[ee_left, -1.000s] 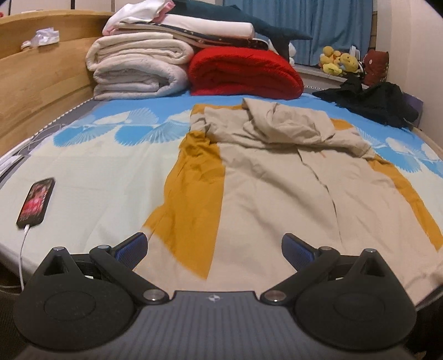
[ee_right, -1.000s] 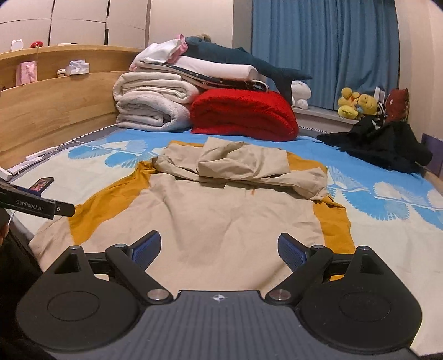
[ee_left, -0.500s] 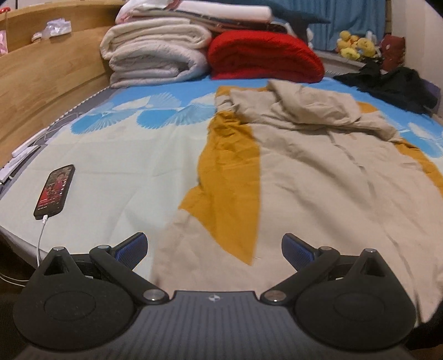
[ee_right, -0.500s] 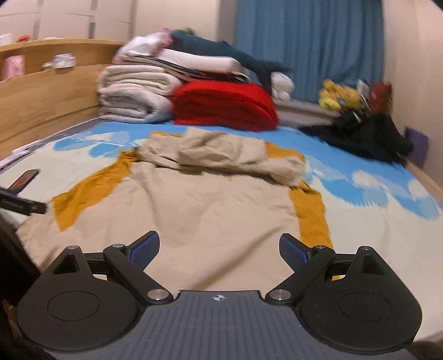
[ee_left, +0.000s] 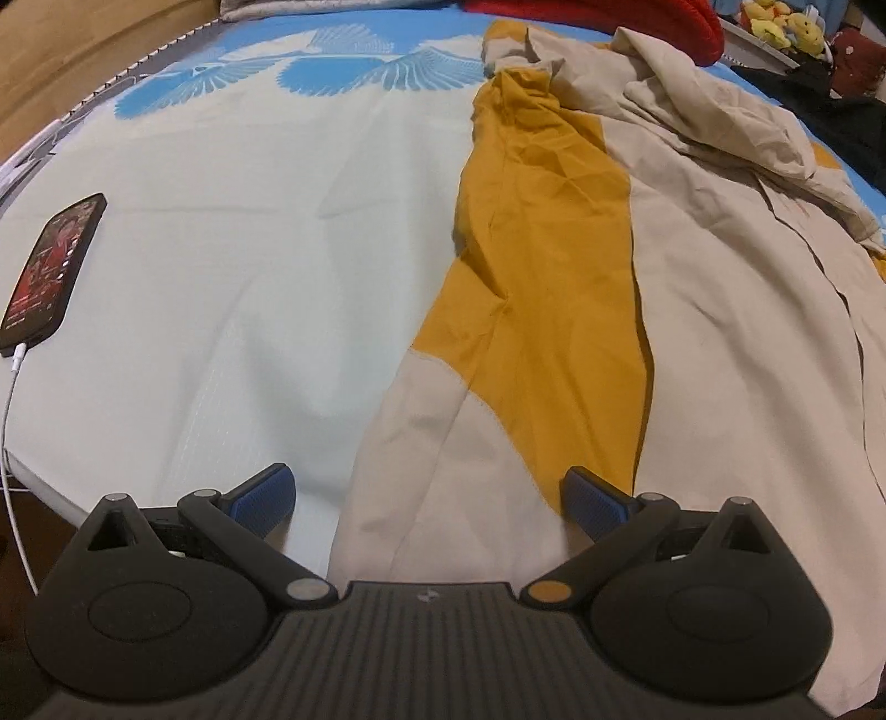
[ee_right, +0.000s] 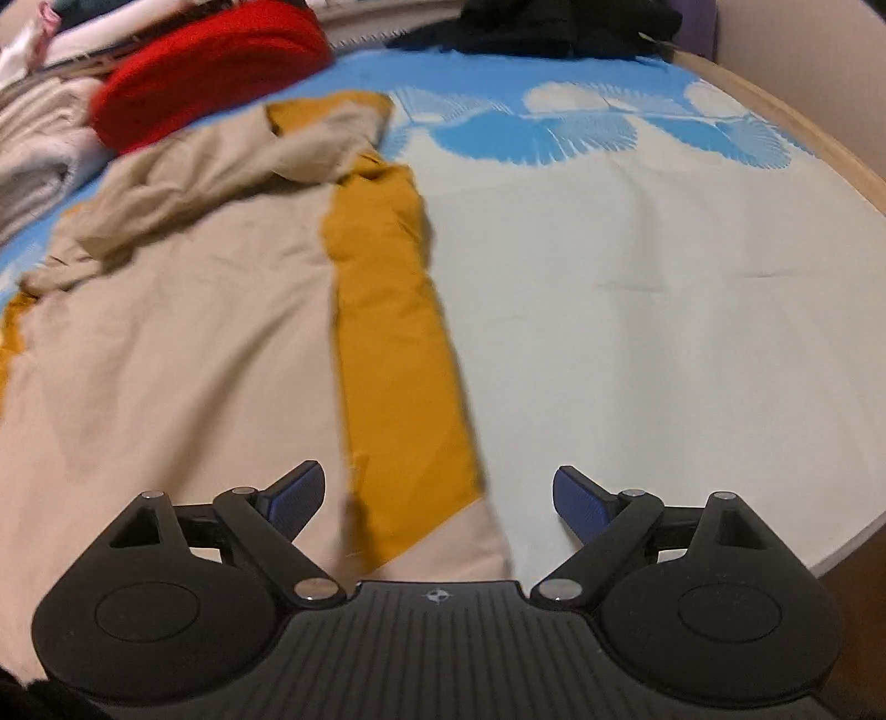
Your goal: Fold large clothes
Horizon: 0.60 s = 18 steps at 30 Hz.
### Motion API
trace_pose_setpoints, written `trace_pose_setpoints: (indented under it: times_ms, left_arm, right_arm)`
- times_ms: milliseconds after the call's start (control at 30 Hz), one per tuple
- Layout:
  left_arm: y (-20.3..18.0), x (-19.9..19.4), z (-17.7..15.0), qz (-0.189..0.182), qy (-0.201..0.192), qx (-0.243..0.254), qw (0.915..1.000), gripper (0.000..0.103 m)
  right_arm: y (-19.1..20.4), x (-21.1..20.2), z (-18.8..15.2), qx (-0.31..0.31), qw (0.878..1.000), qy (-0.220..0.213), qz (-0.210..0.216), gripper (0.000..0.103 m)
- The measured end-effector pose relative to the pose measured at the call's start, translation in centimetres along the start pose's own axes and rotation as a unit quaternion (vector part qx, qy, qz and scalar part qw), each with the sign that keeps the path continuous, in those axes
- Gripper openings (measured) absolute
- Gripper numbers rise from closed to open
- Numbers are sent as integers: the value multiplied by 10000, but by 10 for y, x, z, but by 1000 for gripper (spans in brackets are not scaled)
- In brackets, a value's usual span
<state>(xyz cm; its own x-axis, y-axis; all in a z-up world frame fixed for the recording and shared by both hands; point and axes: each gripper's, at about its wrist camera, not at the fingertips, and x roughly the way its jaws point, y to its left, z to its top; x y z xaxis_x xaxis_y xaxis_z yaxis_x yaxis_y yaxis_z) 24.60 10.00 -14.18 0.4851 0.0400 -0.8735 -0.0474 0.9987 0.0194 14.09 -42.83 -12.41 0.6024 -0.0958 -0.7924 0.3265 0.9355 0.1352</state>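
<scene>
- The bed (ee_left: 232,266) carries a beige and mustard garment (ee_left: 692,310) spread flat across it.
- The left gripper (ee_left: 426,495) is spread over the garment's near left corner.
- The right gripper (ee_right: 437,495) is spread over its near right corner.
- A phone (ee_left: 52,274) lies at the left.

One beige-and-mustard garment (ee_left: 692,332) lies on one bed (ee_left: 249,249). There is one phone (ee_left: 50,271) and one red blanket (ee_right: 210,72). One dark clothes heap (ee_right: 565,22).
</scene>
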Motion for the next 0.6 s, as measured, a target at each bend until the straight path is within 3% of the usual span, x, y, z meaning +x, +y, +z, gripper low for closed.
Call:
trace_pose_setpoints:
  times_ms: [133, 233, 333, 400, 433, 467, 500, 533, 600]
  left_arm:
    - [-4, -1, -4, -99, 31, 113, 9999, 103]
    - [-13, -8, -9, -384, 94, 353, 9986, 103]
    - [-19, -17, -17, -729, 164, 464, 9961, 103]
    - [-19, -24, -23, -874, 163, 407, 9952, 95]
    - [-19, -27, -24, -826, 111, 380, 9958, 78]
    - [-17, -32, -26, -697, 17, 310, 9971, 50]
    - [-13, -37, -28, -591, -47, 200, 9980, 34]
    - [-7, -41, -28, -552, -77, 35, 9984, 10]
    - [10, -52, -27, -878, -116, -428, 9952, 5]
  right_arm:
    - [-15, 28, 3, 247, 9982, 491, 256, 94]
    - [-10, 25, -2, 51, 9965, 573, 607, 95]
    - [-1, 13, -10, -276, 9920, 750, 979, 82]
    - [4, 1, -20, -307, 9887, 824, 1212, 67]
    - [6, -5, -24, -312, 9879, 801, 1291, 50]
    - [7, -10, -28, -278, 9882, 752, 1302, 26]
    - [7, -14, -30, -212, 9891, 679, 1291, 19]
    - [5, -19, -31, -125, 9892, 573, 1345, 11]
    - [-1, -30, -26, 95, 9872, 376, 1545, 7]
